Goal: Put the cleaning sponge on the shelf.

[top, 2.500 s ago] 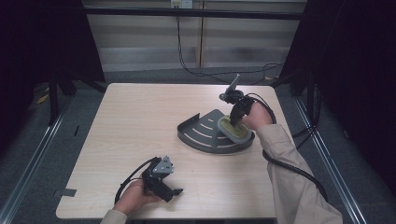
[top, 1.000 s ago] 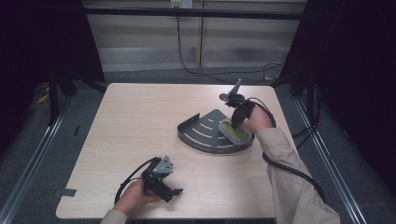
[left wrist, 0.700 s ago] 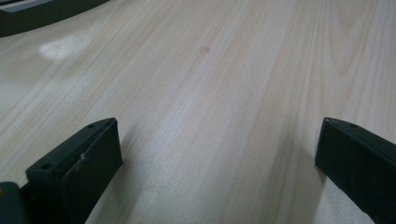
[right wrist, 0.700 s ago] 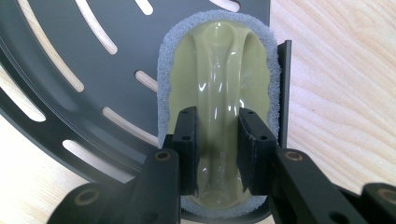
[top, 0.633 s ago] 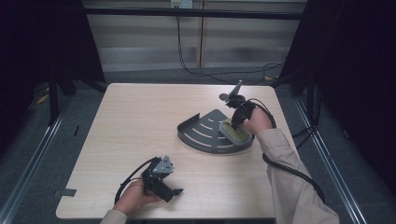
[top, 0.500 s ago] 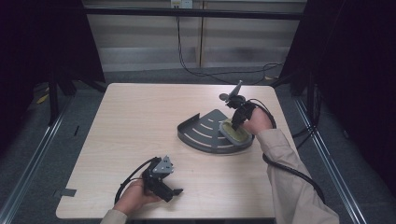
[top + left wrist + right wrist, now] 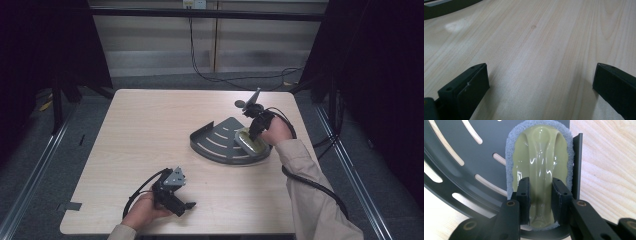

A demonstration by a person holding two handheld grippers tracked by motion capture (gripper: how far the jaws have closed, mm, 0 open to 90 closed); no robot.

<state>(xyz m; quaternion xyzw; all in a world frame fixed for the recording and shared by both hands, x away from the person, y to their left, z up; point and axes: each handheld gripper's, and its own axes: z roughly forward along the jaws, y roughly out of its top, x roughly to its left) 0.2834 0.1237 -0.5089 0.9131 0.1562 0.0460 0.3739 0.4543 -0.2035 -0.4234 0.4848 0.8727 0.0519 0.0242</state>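
- At the bench's right, our right gripper (image 7: 540, 195) pinches the scrubber (image 7: 540, 157) by its raised ridge on the slotted tray (image 7: 220, 142).
- We judge it light, slick on top, soft beneath.
- Our left gripper (image 7: 172, 192) rests, jaws wide.

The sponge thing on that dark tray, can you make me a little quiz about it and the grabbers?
1. True or false: the right gripper has its jaws closed on the raised ridge of the green scrubber.
2. Where does the scrubber lie? A) on the bare table B) on the slotted dark tray, against its side wall C) in the left gripper
3. Fill in: the left gripper has its jaws ____ over the wooden table.

Key
1. True
2. B
3. open, with nothing between them
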